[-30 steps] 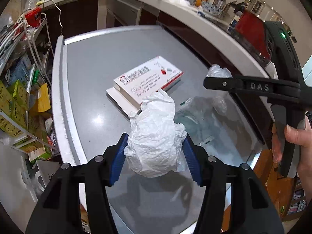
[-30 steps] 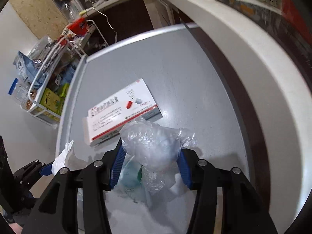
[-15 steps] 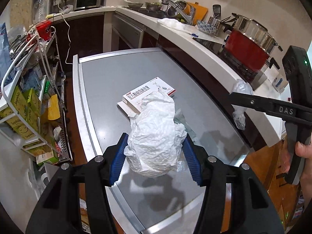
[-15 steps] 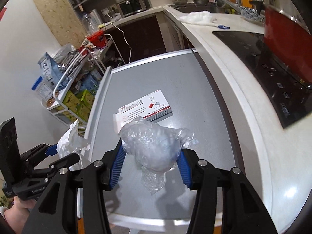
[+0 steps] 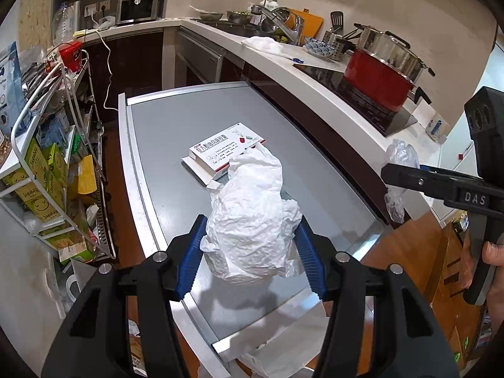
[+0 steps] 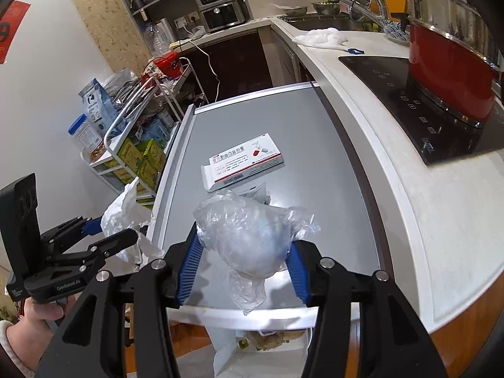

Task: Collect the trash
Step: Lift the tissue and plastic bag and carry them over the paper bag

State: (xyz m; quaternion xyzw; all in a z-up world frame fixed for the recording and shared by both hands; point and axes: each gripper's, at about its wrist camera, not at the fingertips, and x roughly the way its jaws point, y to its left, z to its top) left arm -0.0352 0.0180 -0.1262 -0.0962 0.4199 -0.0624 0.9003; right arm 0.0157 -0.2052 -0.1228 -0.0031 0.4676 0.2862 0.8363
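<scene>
Left gripper (image 5: pixel 250 241): fingers clenched on a crumpled white paper wad (image 5: pixel 252 220), held in the air above the near edge of the grey table (image 5: pixel 176 126). Right gripper (image 6: pixel 241 260): fingers clenched on a ball of clear plastic wrap (image 6: pixel 249 236), likewise lifted above the table's near edge, a loose tail hanging below the pads.

Progress, as judged: both pieces of trash are picked up but not yet dropped. A white bag (image 6: pixel 226 343) with scraps inside shows below the table edge at 6 o'clock in the right wrist view; it is probably the destination, though this cannot be confirmed. Left on the table: a white medicine box (image 6: pixel 245 160) at 12 o'clock of the plastic ball, and a flat clear wrapper (image 6: pixel 258 192) lying just in front of the box.

Pose: the two grippers sit side by side, both pointing forward along the table. In the left view the right gripper enters at 3 o'clock; in the right view the left gripper appears at 9 o'clock, with a hand (image 6: pixel 37 315) on its handle.
</scene>
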